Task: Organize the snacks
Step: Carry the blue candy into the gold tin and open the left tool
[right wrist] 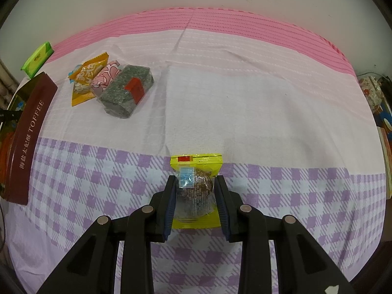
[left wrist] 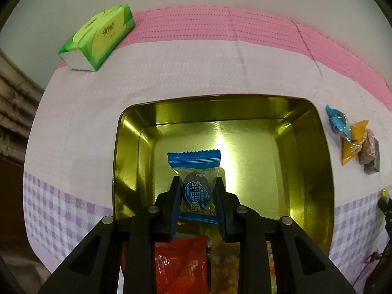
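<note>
My left gripper is shut on a blue snack packet and holds it over the open gold-lined tin. A red packet and a pale snack lie in the tin's near end. My right gripper is shut on a yellow snack packet just above the checked cloth. A pile of snacks lies on the cloth: an orange packet, a pink one and a dark speckled one. The pile also shows in the left wrist view.
The tin's dark red "TOFFEE" side stands at the left edge of the right wrist view. A green tissue pack sits at the table's far left corner. A wall runs behind the table. Boxes stand at the far right.
</note>
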